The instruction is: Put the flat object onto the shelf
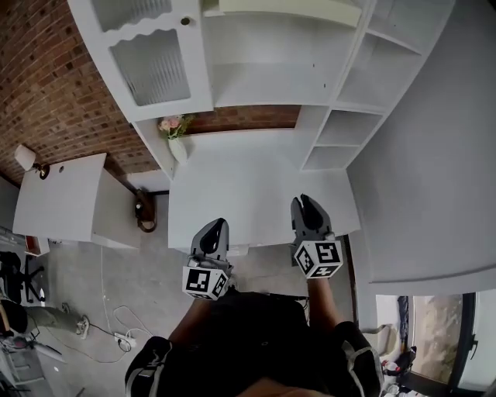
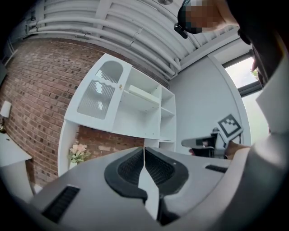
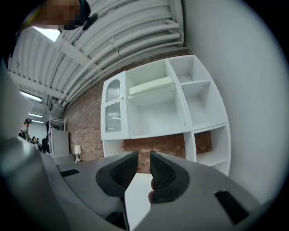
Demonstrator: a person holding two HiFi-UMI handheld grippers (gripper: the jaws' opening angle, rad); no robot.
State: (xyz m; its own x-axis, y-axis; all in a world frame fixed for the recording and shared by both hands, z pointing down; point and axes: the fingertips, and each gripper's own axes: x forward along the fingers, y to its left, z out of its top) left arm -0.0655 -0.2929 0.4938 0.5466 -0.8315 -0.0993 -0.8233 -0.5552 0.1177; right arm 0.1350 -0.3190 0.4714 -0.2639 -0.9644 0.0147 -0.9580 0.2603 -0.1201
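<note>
Flat object, a pale board, lies on the upper shelf of the white shelf unit, in the wide middle bay just right of the unit's ribbed-glass door. Both gripper views show the board resting level on that shelf, apart from both tools. A person stands at the white desk that runs out from the foot of the shelf unit, holding both grippers low over the desk's near edge, well short of the unit. The left gripper has its jaws brought together, the dark pads meeting at the tips with nothing between them. The right gripper shows its jaws a narrow gap apart, and only the desk top and the brick behind the shelf unit are seen through the gap. A small vase of pink flowers stands at the unit's lower left corner. The brick wall extends left of the shelf unit.
</note>
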